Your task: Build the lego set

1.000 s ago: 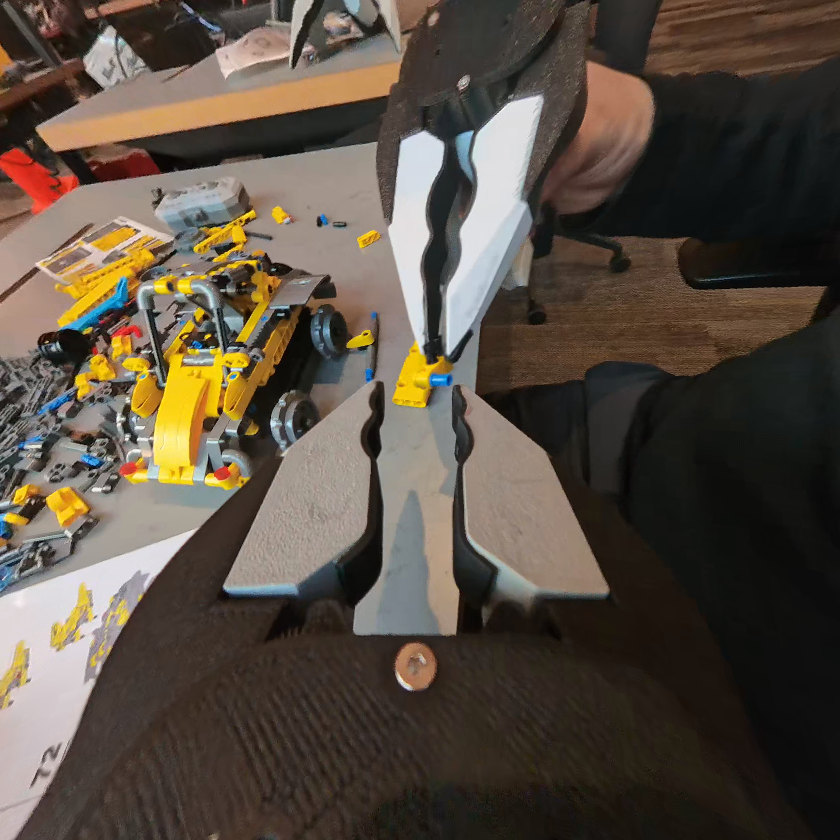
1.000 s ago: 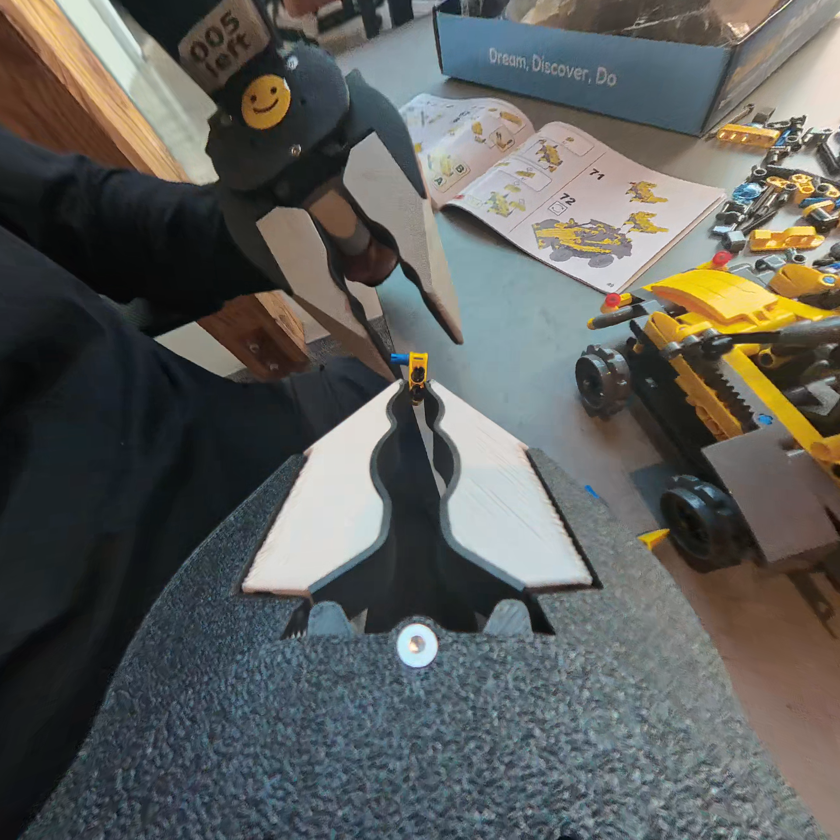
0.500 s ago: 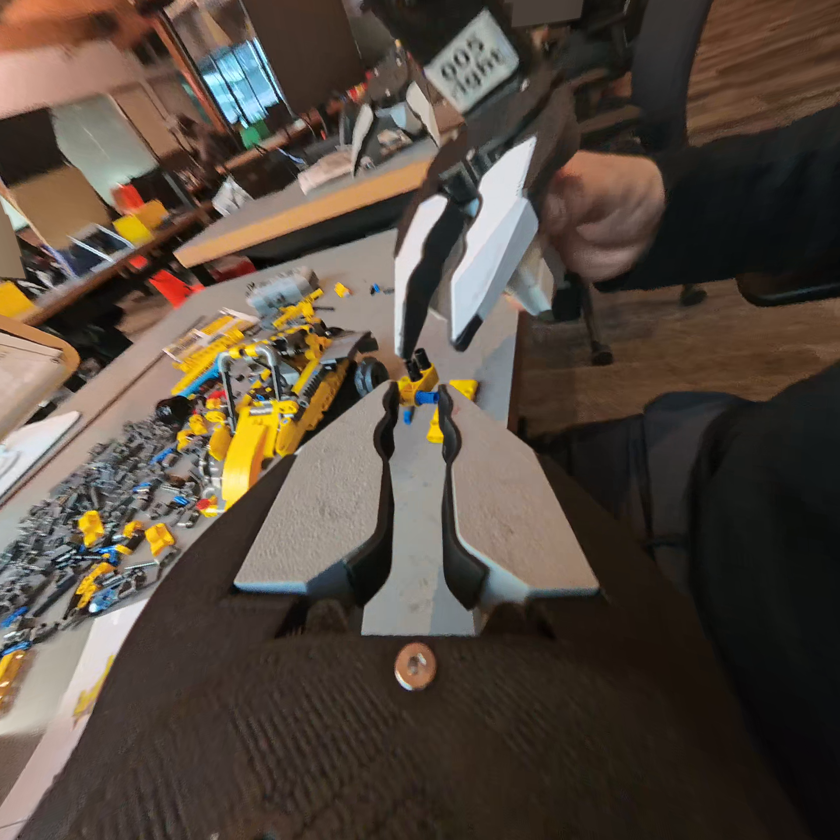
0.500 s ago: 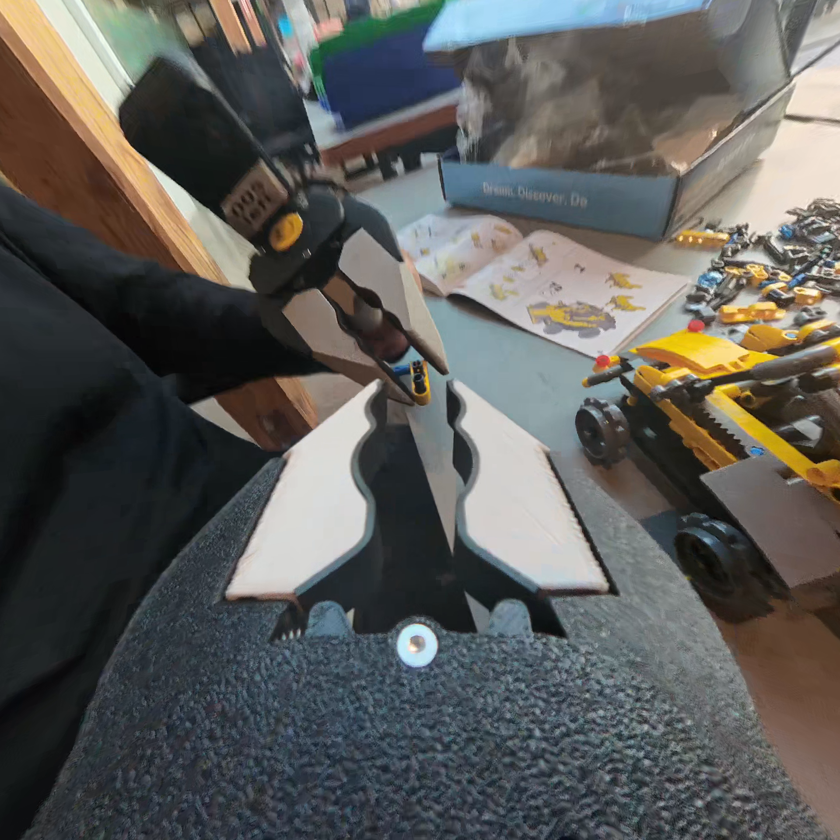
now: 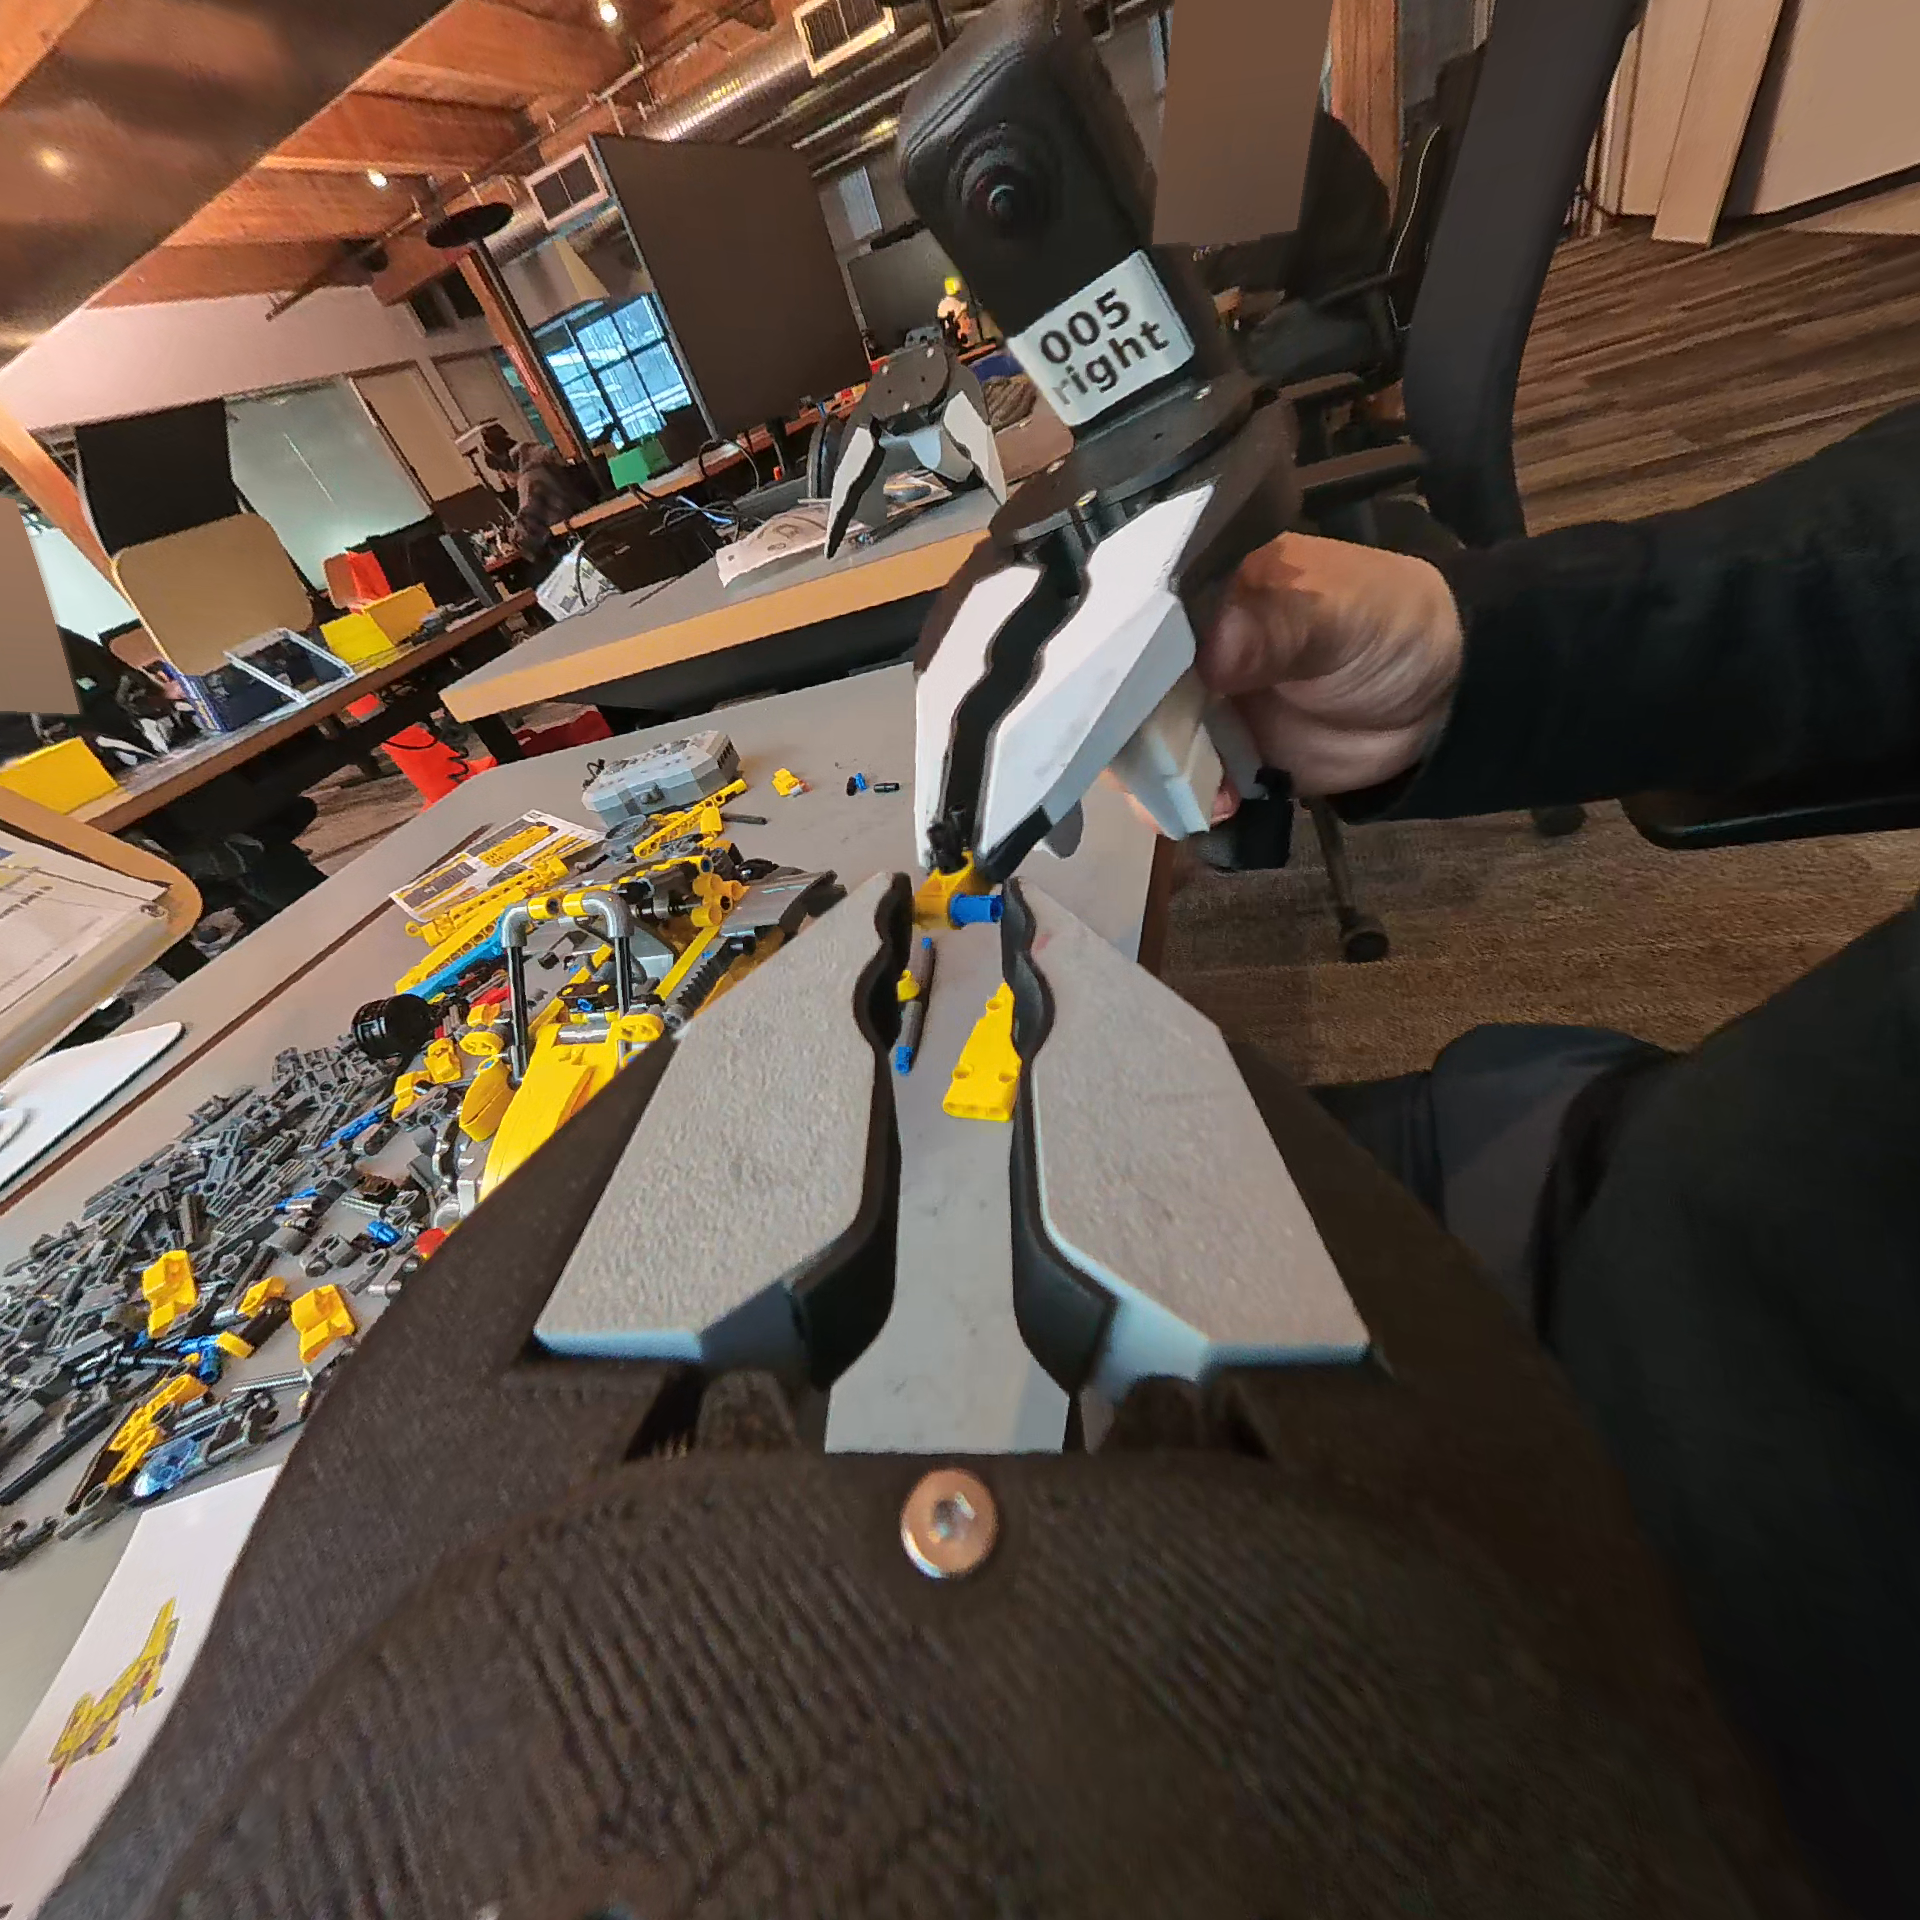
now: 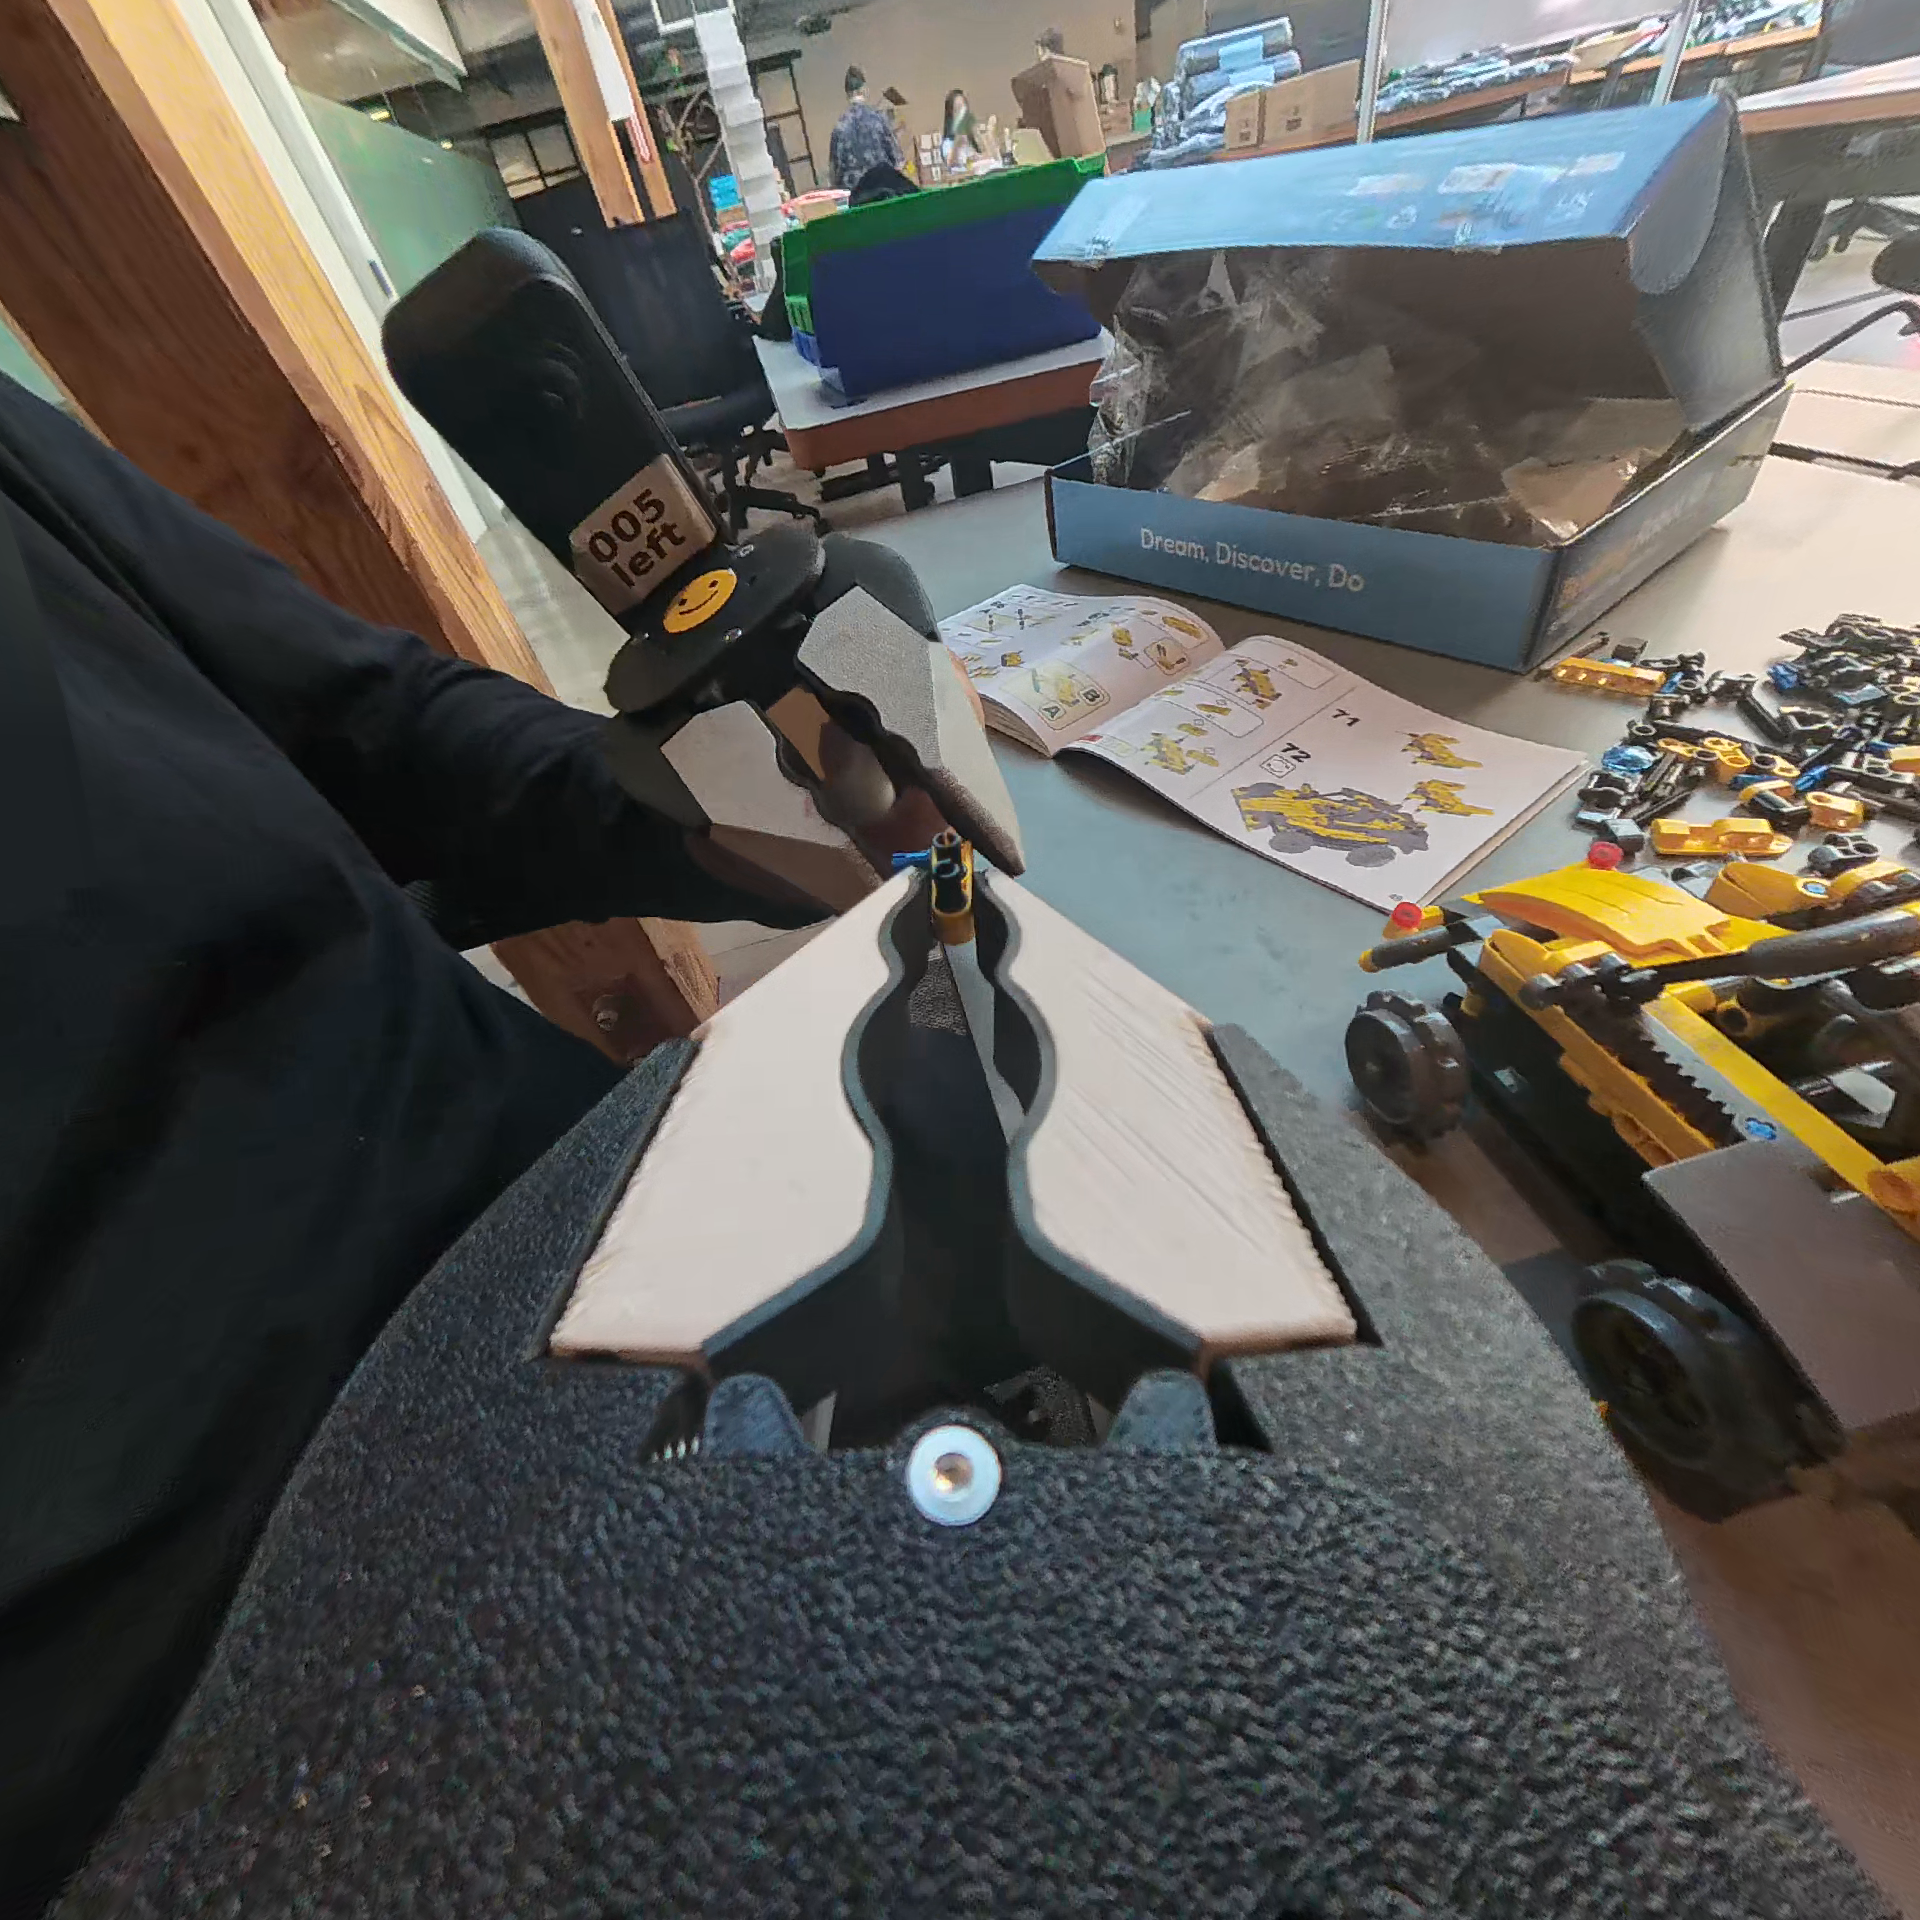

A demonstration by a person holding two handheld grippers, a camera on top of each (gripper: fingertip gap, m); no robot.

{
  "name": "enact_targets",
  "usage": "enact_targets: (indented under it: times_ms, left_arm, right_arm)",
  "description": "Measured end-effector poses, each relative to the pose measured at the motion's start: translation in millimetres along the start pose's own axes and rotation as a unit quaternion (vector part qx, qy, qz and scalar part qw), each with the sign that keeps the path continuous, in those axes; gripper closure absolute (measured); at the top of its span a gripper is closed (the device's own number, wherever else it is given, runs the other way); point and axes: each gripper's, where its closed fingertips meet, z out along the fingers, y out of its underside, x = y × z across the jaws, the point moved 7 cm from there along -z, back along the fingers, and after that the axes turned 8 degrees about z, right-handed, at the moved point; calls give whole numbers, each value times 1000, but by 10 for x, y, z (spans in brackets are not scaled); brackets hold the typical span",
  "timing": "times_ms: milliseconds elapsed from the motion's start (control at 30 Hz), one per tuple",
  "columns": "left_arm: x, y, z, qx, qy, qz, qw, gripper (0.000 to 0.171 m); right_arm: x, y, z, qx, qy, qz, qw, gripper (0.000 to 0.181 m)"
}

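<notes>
A small yellow connector piece (image 5: pixel 948 896) with a blue pin in its side and a black pin on top is held in the air above the grey table (image 5: pixel 831 748), near its edge. My left gripper (image 5: pixel 954 896) is shut on it from the sides. My right gripper (image 5: pixel 958 847) comes down from above, shut on the piece's top at the black pin. In the right wrist view the piece (image 6: pixel 950 896) sits between my right gripper's tips (image 6: pixel 950 883), and the left gripper (image 6: pixel 914 868) reaches in from the far left.
A half-built yellow tracked vehicle model (image 5: pixel 561 1008) (image 6: pixel 1662 1029) stands on the table. A loose yellow part (image 5: pixel 982 1060) and a thin axle (image 5: pixel 914 1003) lie under the left gripper. Piles of small parts (image 5: pixel 156 1247) (image 6: pixel 1766 727), an open booklet (image 6: pixel 1299 748) and a blue box (image 6: pixel 1403 540) lie around. My left and right fingertips are right by each other.
The right gripper let go of the piece on the table; the left gripper closed on it and lifted it. The right gripper has now shut on its top.
</notes>
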Motion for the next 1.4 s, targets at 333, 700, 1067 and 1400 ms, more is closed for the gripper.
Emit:
enact_targets:
  times_ms: [333,700,1067,1400]
  left_arm:
    - [1,-57,-19,10,-19,3,1000,157]
    - [-119,328,-7,-68,121,-171,975,156]
    - [-63,436,20,-141,145,-128,971,168]
    - [-8,425,15,-150,152,-80,974,170]
  right_arm:
    - [-23,-37,-40,6,-5,-9,1000,174]
    - [91,230,61,-119,100,-106,982,174]
    - [124,387,158,-166,120,-145,968,174]
    - [101,420,187,-180,120,-161,963,174]
